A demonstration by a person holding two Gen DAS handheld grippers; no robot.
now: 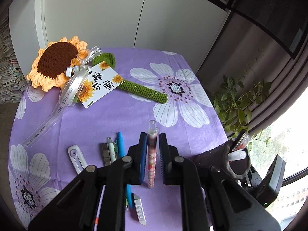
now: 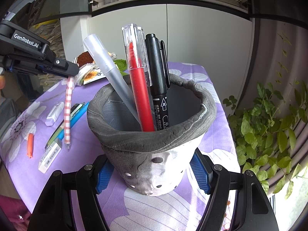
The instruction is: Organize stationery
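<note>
Currently the left claw is pinched shut on a pink checked pen, blue pads against its barrel on both sides; seen from the right wrist view the pen hangs clear of the tabletop, tip down, tilted slightly. Right claw clamps the lower body of a grey felt pen holder, one blue pad on each flank; the holder stands upright on the purple flowered cloth. Inside the holder: a frosted translucent pen leaning left, a red pen with a clear cap, and a black marker, all protruding above the rolled rim. Loose items on the cloth, left of the holder: white correction tape dispenser, blue pen, green-and-white pen just beside the blue one, white eraser in a printed sleeve, small orange piece nearest the cloth's left edge. In the left wrist view a stack of staples lies next to the pens. At the far end of the tabletop lies a crocheted sunflower with green stem, ribbon and a printed card. Leafy plant stands to the right, off the tabletop, beside the window.
</note>
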